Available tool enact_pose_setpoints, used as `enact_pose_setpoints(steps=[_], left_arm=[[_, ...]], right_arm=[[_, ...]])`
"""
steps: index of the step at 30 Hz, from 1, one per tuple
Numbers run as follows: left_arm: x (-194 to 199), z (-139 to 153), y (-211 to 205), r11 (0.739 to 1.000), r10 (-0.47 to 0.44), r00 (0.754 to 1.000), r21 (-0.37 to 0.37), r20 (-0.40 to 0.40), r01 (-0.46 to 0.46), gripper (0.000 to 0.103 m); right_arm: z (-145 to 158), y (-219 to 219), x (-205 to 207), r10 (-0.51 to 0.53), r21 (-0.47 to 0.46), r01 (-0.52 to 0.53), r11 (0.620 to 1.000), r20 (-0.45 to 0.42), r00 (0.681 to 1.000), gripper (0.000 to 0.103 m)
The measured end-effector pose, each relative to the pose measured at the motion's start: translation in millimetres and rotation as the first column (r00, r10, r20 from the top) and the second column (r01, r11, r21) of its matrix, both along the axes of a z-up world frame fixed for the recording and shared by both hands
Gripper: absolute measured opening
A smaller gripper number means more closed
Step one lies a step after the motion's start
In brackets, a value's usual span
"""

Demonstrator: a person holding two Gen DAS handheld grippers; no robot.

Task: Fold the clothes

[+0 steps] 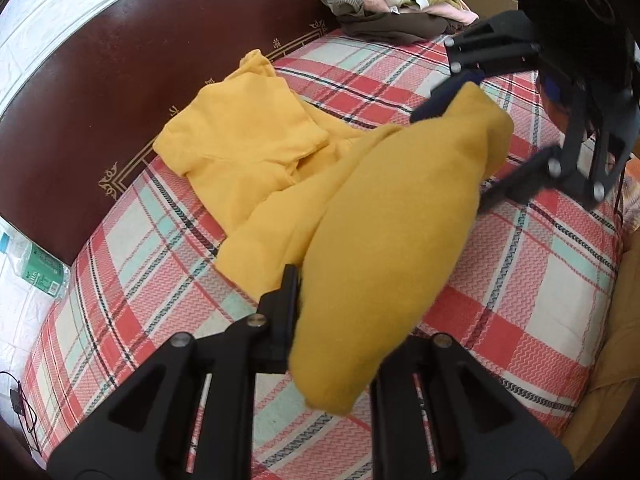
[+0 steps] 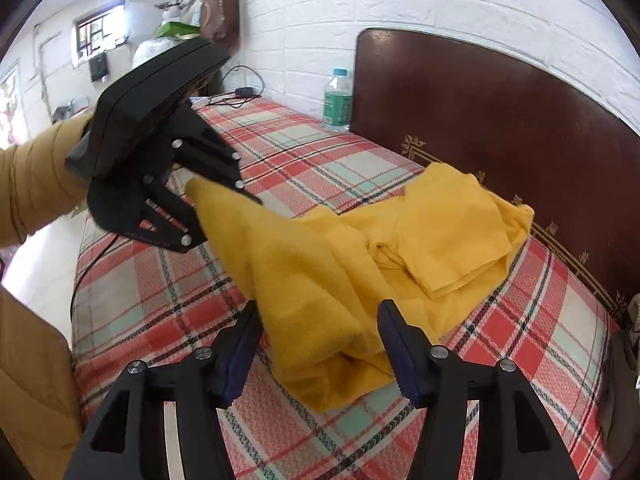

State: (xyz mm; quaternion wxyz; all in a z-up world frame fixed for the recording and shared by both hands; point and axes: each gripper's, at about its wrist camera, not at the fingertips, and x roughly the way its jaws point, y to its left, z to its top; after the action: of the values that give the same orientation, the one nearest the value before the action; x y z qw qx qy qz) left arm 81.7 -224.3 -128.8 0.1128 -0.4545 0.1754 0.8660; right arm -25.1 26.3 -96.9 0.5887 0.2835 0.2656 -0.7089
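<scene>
Mustard-yellow soft knit garment (image 1: 280, 168), prob. sweatshirt: half on the red-white-teal plaid bedsheet (image 1: 540, 300), half lifted. Far part w/ folded sleeve lying flat at approx. 10 o'clock in left wrist view, close to the dark brown carved headboard (image 1: 120, 92); near part raised off the bed in a loose hanging fold.

Handling, as a guess: light, limp, thick-ish fleece, no stiffness, droops wherever unsupported; not slippery, not fragile. Best held at hem corners or side seams, both ends level, so the fold line stays straight; a mid-panel pinch likely to bunch.

Left gripper (image 1: 320, 312): jaws clenched on the lifted edge, cloth bulging between and over the fingers, hiding the right-hand finger. Same grip visible at 9 o'clock in right wrist view.

Right gripper (image 2: 316, 320): jaws spread, released; cloth passing between them, hem lying just below, seemingly no pinch. In left wrist view, blue pad (image 1: 436, 104) touching cloth at 2 o'clock.

Pile of mixed clothes (image 1: 396, 4) at 12 o'clock, well apart. Clear plastic water bottle (image 2: 338, 100) by the headboard.
</scene>
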Motion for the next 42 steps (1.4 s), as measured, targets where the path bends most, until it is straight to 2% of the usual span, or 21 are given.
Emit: enact_pose_setpoints(steps=[2, 3, 4, 5, 7, 11, 15, 18, 21, 26, 29, 33, 34, 37, 42], left_arm=[[-2, 1, 0, 1.000, -0.001, 1.000, 0.002, 0.008, 0.001, 0.016], [-4, 1, -1, 1.000, 0.001, 1.000, 0.004, 0.014, -0.002, 0.016], [-4, 3, -2, 1.000, 0.006, 1.000, 0.008, 0.019, -0.006, 0.016], [-6, 5, -3, 1.000, 0.010, 1.000, 0.014, 0.024, -0.010, 0.016], [-10, 13, -8, 0.999, 0.014, 1.000, 0.044, 0.024, -0.015, 0.016], [-29, 47, -20, 0.993, 0.028, 1.000, 0.111, -0.009, -0.027, 0.016], [-65, 71, -35, 0.987, 0.072, 0.997, 0.144, -0.014, -0.069, 0.016], [-97, 78, -48, 0.973, 0.128, 0.992, 0.189, 0.019, -0.129, 0.016], [-129, 74, -65, 0.944, 0.194, 0.978, 0.258, 0.079, -0.208, 0.016], [-172, 44, -94, 0.848, 0.278, 0.937, 0.406, 0.209, -0.342, 0.016], [-185, 25, -104, 0.804, 0.309, 0.916, 0.443, 0.257, -0.396, 0.016], [-193, 10, -120, 0.743, 0.348, 0.888, 0.489, 0.301, -0.457, 0.016], [-191, 9, -128, 0.712, 0.365, 0.878, 0.515, 0.310, -0.477, 0.016], [-184, 5, -150, 0.608, 0.412, 0.846, 0.589, 0.338, -0.532, 0.028], [-172, -2, -188, 0.411, 0.476, 0.786, 0.690, 0.396, -0.596, 0.030]], right_arm=[[-9, -7, 3, 0.036, 0.039, -0.036, 0.999, -0.019, 0.999, 0.060], [-14, -11, 5, 0.054, 0.059, -0.053, 0.997, -0.028, 0.998, 0.054], [-16, -13, 6, 0.064, 0.073, -0.062, 0.995, -0.034, 0.997, 0.031], [-14, -15, 2, 0.052, 0.075, -0.050, 0.996, -0.022, 0.998, 0.022], [-5, -14, -8, 0.017, 0.058, -0.018, 0.998, 0.014, 1.000, 0.018], [32, -5, -39, -0.033, -0.045, 0.038, 0.998, 0.113, 0.993, 0.017], [59, -9, -72, -0.071, -0.085, 0.085, 0.993, 0.150, 0.986, 0.016], [70, -15, -101, -0.104, -0.103, 0.125, 0.987, 0.190, 0.976, 0.016], [71, -24, -130, -0.146, -0.090, 0.169, 0.982, 0.217, 0.965, 0.016], [49, -34, -176, -0.209, -0.048, 0.234, 0.971, 0.305, 0.929, 0.016], [30, -36, -196, -0.241, -0.024, 0.270, 0.962, 0.381, 0.893, 0.016], [16, -46, -213, -0.265, -0.002, 0.294, 0.956, 0.428, 0.864, 0.016], [13, -50, -217, -0.268, 0.002, 0.298, 0.954, 0.444, 0.855, 0.016], [6, -59, -232, -0.289, 0.030, 0.314, 0.949, 0.478, 0.829, 0.016], [-2, -74, -250, -0.330, 0.080, 0.334, 0.939, 0.487, 0.809, 0.019]])
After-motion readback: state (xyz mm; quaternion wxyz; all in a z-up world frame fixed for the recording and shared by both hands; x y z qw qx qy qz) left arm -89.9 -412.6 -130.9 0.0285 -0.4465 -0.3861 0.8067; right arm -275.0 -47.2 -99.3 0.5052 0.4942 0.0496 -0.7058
